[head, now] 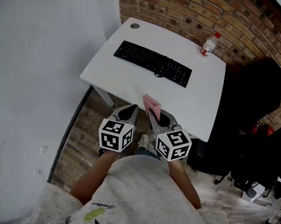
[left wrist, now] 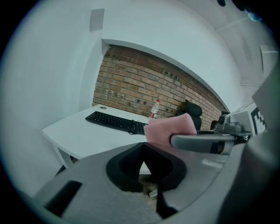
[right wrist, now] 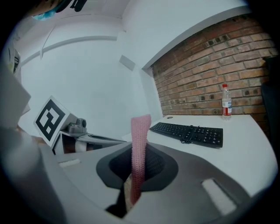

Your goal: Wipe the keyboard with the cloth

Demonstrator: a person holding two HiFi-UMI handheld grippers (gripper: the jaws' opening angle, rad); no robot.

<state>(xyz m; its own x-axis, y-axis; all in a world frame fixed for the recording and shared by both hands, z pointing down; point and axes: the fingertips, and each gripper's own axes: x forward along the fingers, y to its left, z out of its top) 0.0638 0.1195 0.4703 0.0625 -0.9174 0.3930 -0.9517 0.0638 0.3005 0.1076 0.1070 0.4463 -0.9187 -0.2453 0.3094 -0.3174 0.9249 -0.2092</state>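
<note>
A black keyboard (head: pixel 152 63) lies across the far half of the white desk (head: pixel 127 88), with a dark cable bunched on its near edge. Both grippers hang side by side at the desk's near edge, short of the keyboard. My right gripper (head: pixel 153 110) is shut on a pink cloth (head: pixel 151 103), which stands up edge-on between its jaws (right wrist: pixel 139 144). In the left gripper view the cloth (left wrist: pixel 169 128) shows as a broad flap at the right. My left gripper (head: pixel 132 109) has its jaws together (left wrist: pixel 143 145) with nothing in them.
A plastic water bottle (head: pixel 208 44) with a red cap stands at the desk's far right corner, and a round cable grommet (head: pixel 135 26) sits at the far left. A black office chair (head: pixel 260 93) is right of the desk. A brick wall runs behind, a white wall at left.
</note>
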